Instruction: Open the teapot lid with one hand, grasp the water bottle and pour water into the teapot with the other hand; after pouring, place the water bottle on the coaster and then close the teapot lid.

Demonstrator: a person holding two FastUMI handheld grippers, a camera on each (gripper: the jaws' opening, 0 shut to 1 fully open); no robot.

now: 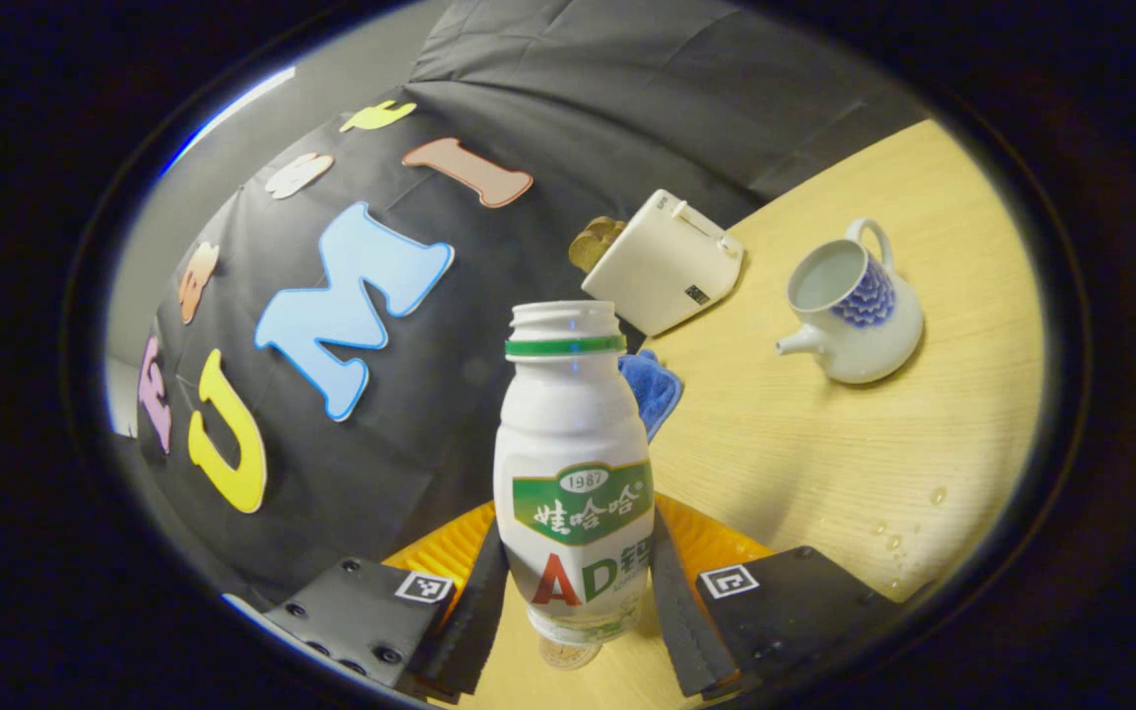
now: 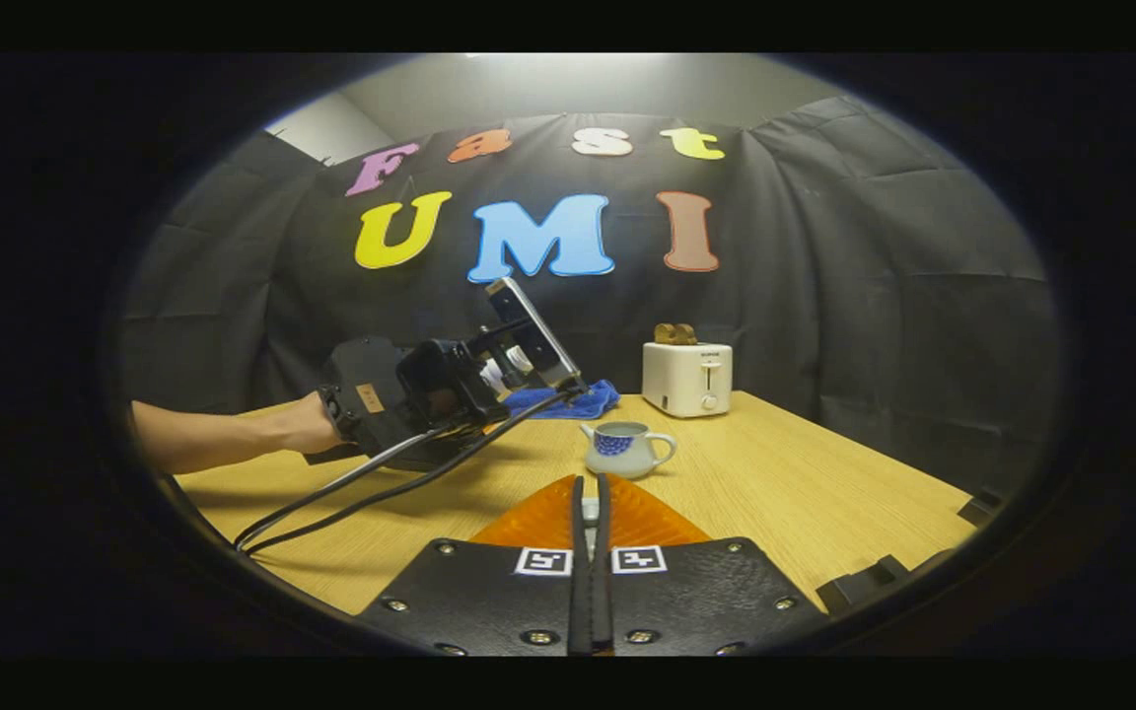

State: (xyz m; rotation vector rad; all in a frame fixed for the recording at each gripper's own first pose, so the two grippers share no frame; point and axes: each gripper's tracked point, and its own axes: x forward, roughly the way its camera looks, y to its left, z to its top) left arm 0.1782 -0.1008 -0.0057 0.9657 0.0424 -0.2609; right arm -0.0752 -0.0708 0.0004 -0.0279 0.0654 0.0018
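Left gripper [image 1: 576,582]: 2 fingers clamped on uncapped bottle [image 1: 573,463], raised over table [image 1: 824,434]. Right gripper [image 2: 590,532]: fingers nearly closed, pinching something small and pale between them. Teapot [image 1: 849,311] lidless.

The water bottle [image 1: 573,463] bears a green label band reading "1987", above large letters "AD".

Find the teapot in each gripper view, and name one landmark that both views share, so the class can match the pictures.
Left gripper view: the teapot sits at the upper right, lid off, spout pointing left.
Right gripper view: the teapot stands near the centre, just below the middle, handle to the right.
Shared landmark: the white toaster, behind the teapot by the booth wall.
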